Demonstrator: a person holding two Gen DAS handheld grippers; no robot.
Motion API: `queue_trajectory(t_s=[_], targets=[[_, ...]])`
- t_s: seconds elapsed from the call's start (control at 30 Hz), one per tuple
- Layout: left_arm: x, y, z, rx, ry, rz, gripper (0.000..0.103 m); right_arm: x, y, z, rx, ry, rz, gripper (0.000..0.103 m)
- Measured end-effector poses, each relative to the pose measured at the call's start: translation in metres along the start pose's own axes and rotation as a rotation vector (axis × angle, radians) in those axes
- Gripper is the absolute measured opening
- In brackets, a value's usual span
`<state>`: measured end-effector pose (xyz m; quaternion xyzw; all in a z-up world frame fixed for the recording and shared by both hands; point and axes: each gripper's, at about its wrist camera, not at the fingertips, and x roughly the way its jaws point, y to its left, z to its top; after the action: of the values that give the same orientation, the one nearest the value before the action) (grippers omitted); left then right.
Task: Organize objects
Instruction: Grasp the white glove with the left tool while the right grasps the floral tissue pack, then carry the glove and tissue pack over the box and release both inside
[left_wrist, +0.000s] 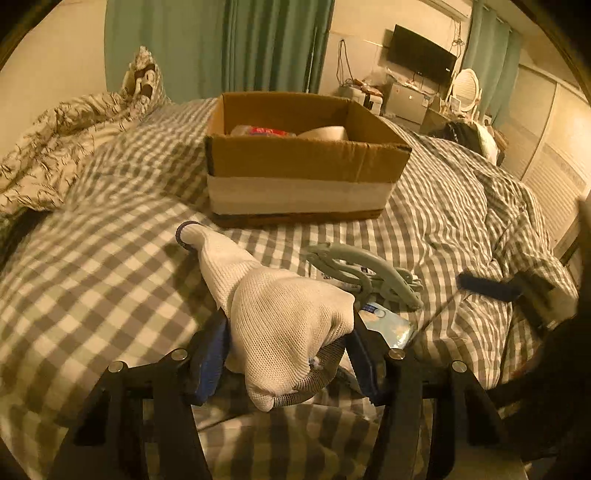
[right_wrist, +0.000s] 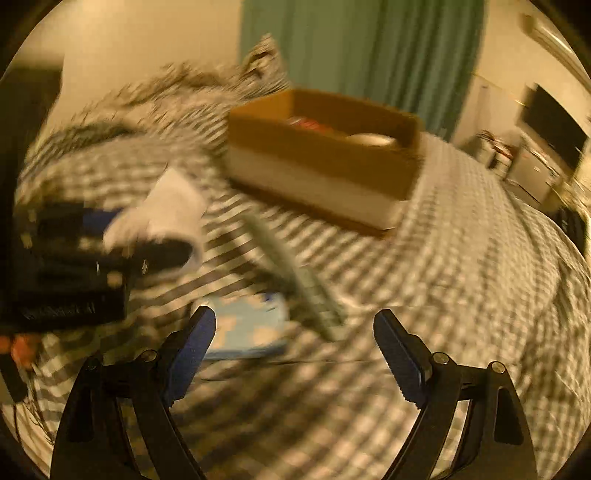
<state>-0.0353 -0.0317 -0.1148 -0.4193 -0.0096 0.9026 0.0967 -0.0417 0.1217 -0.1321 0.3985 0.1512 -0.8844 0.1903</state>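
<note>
Since the grip is set: lift the mesh bag (left_wrist: 284, 325) clear, carry it over the box (left_wrist: 306, 162) rim.
Left gripper (left_wrist: 288, 362): clamped on the bag above the bed (left_wrist: 110, 280).
Right gripper (right_wrist: 295, 350): wide apart, holding nothing.
Nearby: hanger (left_wrist: 365, 273), blue packet (right_wrist: 247, 325).
Box: ahead on the bed.

No legible text, label, brand or number anywhere.

Checked bed (left_wrist: 110, 258), green curtains (left_wrist: 258, 44), wall television (left_wrist: 423, 59), warm light.
</note>
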Motion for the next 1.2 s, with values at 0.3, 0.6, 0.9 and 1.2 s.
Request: queue_trajectory(t_s=[0.3, 0.6, 0.9, 1.2], targets=[[-0.029, 0.019, 0.012, 0.009, -0.095, 0.104, 0.060, 0.044, 0.022, -0.010, -0.014, 0.110, 0.046, 0.088], [-0.023, 0.020, 0.008, 0.008, -0.079, 0.099, 0.060, 0.046, 0.016, -0.015, 0.044, 0.112, 0.073, 0.074], [-0.038, 0.004, 0.010, 0.040, -0.119, 0.086, 0.060, -0.002, -0.002, -0.008, 0.087, 0.055, 0.020, 0.074], [-0.066, -0.013, 0.035, 0.091, -0.201, 0.084, 0.060, -0.058, -0.032, 0.038, 0.105, -0.095, -0.073, 0.074]])
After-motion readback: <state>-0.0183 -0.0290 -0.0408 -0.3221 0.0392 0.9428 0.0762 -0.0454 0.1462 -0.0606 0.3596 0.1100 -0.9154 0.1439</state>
